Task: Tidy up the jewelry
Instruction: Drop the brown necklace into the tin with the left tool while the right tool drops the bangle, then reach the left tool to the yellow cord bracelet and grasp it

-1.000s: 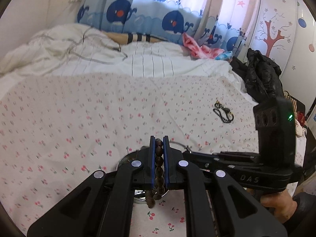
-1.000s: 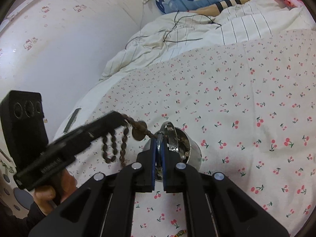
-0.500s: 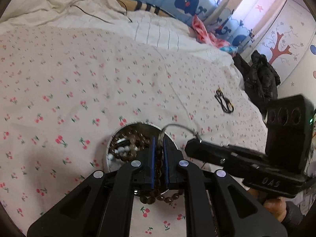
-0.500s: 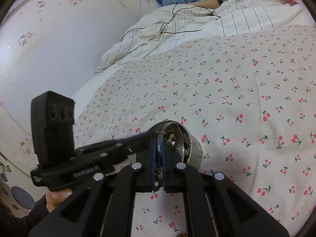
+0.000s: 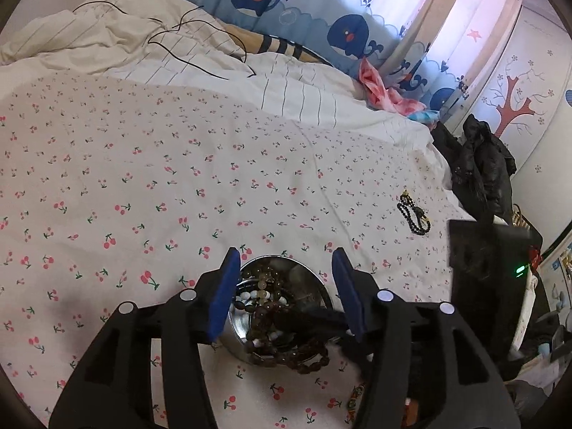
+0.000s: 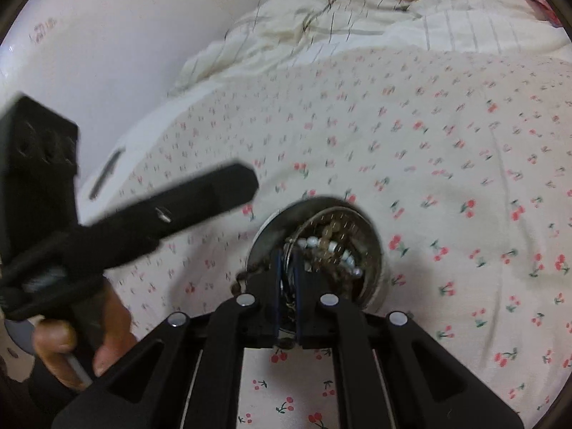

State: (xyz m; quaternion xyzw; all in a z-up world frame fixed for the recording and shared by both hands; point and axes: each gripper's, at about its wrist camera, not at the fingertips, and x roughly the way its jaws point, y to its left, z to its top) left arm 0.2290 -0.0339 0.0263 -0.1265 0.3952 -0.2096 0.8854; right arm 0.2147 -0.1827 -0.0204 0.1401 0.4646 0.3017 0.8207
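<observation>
Your left gripper (image 5: 286, 293) is opening, empty, above the bowl (image 5: 314, 286); brown beads (image 5: 304, 357) drape its near rim, where your right gripper (image 6: 286, 279) loosens.

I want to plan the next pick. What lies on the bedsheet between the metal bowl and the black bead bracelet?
Nothing: in the left wrist view, only bare cherry-print bedsheet lies between the metal bowl and the black bead bracelet.

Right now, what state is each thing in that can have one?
Left hand-held gripper: jaws opening, nothing between the pads.
Right hand-held gripper: jaws opening, metal ring between them.
Brown bead strand: released, draped over the bowl's near rim.
Metal bowl: upright on the bedsheet, holding beads.
Black bead bracelet: lying loose on the bedsheet.
</observation>
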